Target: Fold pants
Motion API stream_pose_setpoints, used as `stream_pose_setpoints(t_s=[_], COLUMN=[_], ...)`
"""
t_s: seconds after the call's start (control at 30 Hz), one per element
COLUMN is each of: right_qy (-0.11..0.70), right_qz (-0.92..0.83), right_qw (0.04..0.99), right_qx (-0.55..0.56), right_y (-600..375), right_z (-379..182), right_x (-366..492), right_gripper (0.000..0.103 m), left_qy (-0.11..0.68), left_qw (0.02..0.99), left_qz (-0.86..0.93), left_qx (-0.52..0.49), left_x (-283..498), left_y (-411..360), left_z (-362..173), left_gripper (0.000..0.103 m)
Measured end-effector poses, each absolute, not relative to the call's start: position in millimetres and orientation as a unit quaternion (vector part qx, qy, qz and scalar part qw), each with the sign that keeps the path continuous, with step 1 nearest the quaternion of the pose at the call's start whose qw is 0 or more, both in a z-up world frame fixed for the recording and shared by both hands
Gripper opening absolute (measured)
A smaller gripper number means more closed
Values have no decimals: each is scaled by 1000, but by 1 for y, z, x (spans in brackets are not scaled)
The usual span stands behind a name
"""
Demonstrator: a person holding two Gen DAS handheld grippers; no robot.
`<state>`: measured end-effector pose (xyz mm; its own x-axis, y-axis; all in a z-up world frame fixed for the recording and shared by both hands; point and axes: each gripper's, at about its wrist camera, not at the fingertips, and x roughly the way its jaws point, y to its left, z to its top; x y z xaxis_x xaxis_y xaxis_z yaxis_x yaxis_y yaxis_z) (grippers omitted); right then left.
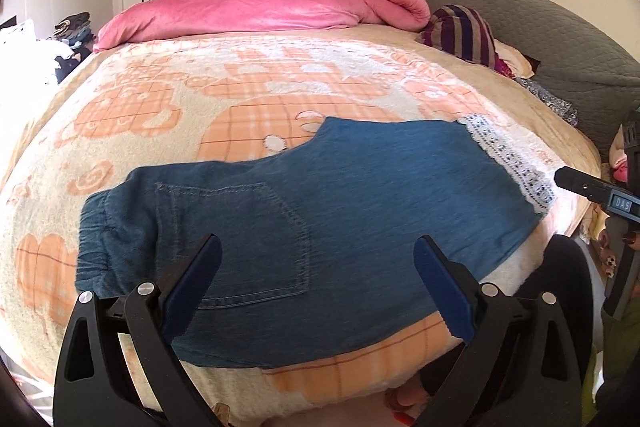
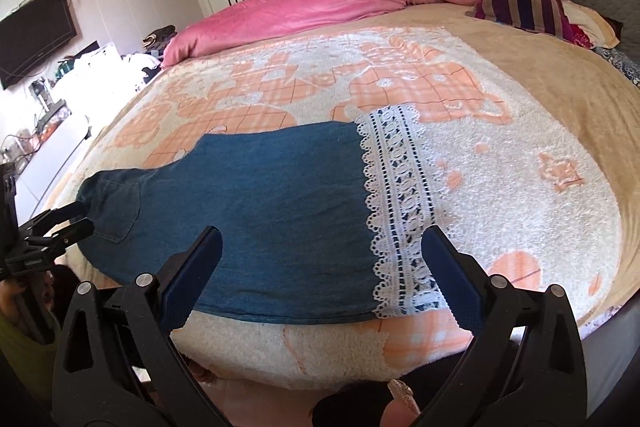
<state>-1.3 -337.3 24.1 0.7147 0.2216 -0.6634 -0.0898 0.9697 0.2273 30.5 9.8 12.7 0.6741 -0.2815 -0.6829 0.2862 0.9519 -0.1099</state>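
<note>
The pants [image 1: 320, 211] lie flat on the patterned blanket [image 1: 160, 99], across the lower centre of both views and close to the near edge of the bed. They appear already doubled leg on leg: one back pocket [image 1: 248, 239] faces up at the lower left of the left wrist view, and a single lace-trimmed hem [image 2: 400, 211] runs down the centre right of the right wrist view. The waistband [image 1: 96, 243] sits at the far left of the garment in the left wrist view. This lengthwise layout puts one end within reach of each tool.

The left gripper [image 1: 316, 291] hovers over the pocket area, jaws spread wide, holding nothing. The right gripper [image 2: 320, 283] hovers over the hem end, jaws likewise spread and empty; one finger stands over denim, the other over the lace. Neither tool visibly touches the cloth.

Judgement: the garment is staged for a crosswise fold, and that fold is not yet made. The wide jaw setting suits a pinch on the doubled fabric edge. The next step likely calls for gripping the hem and carrying it toward the waistband.

The pink duvet [image 1: 264, 7] lies bunched at the upper centre, well apart from the work area
</note>
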Motion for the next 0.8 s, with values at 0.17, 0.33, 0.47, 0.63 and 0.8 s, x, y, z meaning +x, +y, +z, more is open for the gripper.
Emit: stream_pose_setpoints(t_s=[0.17, 0.33, 0.47, 0.63, 0.8], right_qy=[359, 360, 361, 363, 368], right_qz=[71, 52, 44, 36, 30], right_qw=[925, 925, 925, 922, 918], right_qx=[101, 108, 114, 127, 144], right_y=[-350, -364, -374, -387, -398], right_z=[27, 25, 22, 17, 8], right_x=[-8, -11, -14, -17, -21], right_gripper=[94, 94, 94, 94, 94], left_qy=[373, 370, 368, 364, 368], left_qw=[912, 910, 907, 904, 893], left_qz=[-171, -188, -201, -221, -253], left_qx=[10, 20, 27, 46, 64], left_x=[32, 38, 44, 54, 70], left_y=[-7, -27, -45, -74, -110], left_z=[17, 23, 28, 32, 35], left_gripper=[96, 96, 96, 96, 96])
